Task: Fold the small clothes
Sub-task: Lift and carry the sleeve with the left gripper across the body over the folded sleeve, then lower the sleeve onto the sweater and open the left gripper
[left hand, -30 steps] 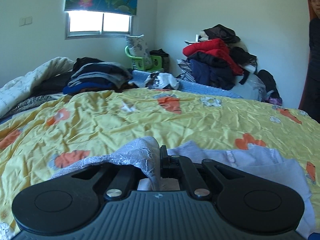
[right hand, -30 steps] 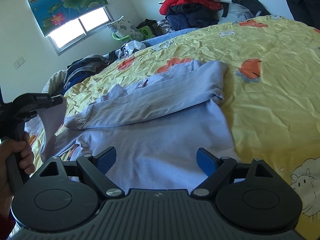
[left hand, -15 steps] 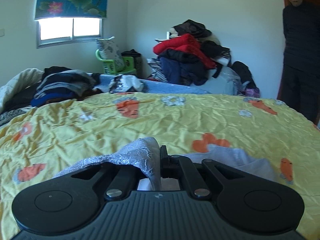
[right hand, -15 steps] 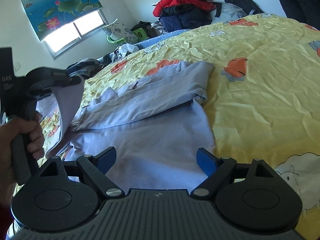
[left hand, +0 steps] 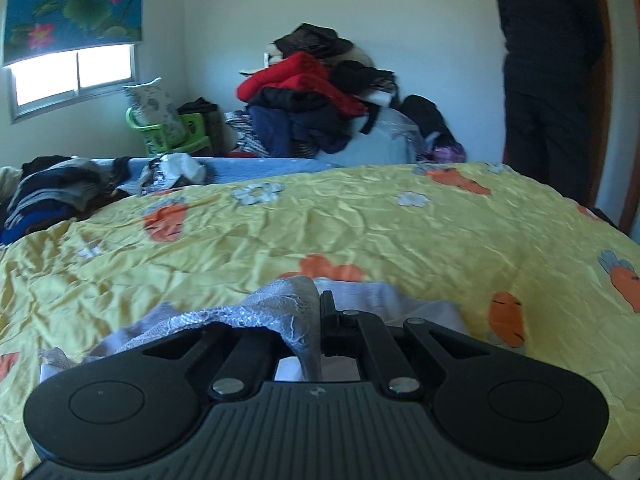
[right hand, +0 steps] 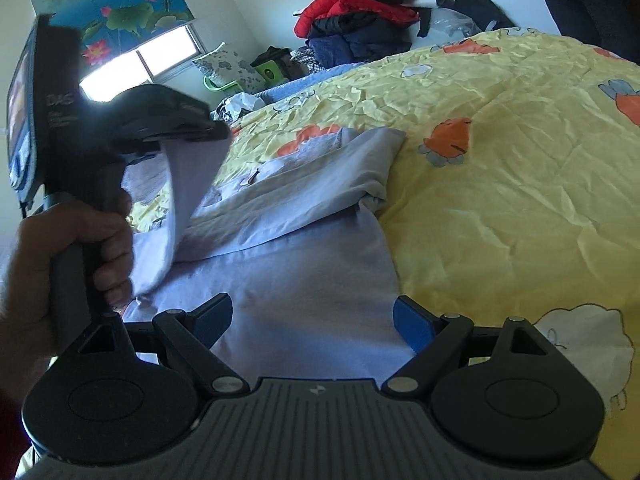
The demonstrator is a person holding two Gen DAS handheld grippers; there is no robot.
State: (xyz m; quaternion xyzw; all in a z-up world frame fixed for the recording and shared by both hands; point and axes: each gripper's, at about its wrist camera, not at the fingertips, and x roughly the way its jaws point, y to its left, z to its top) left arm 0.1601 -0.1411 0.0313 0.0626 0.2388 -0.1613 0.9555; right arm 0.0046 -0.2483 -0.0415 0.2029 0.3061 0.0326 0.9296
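A big bed fills the room, and a yellow blanket (right hand: pixel 500 184) with orange carrots and white flowers covers it. Behind the blanket, by the wall, sits a tall pile of clothes (left hand: pixel 308 92) with a red coat on top. A person in dark clothes (left hand: pixel 548 72) stands at the far right side of the blanket. A smaller stack of dark clothes (left hand: pixel 56 192) lies at the blanket's far left edge.

On the blanket lies a light purple top (right hand: pixel 304 248), spread flat, with one sleeve folded across it. The left gripper (right hand: pixel 200 130) is up above the left side of the top. It is squeezed tight on a lacy edge (left hand: pixel 280 308) of the top and lifts that part off the blanket. A hand (right hand: pixel 72 264) holds its handle. The right gripper (right hand: pixel 316 320) is low over the near part of the top, its blue pads (right hand: pixel 412 326) spread wide apart and gripping nothing.
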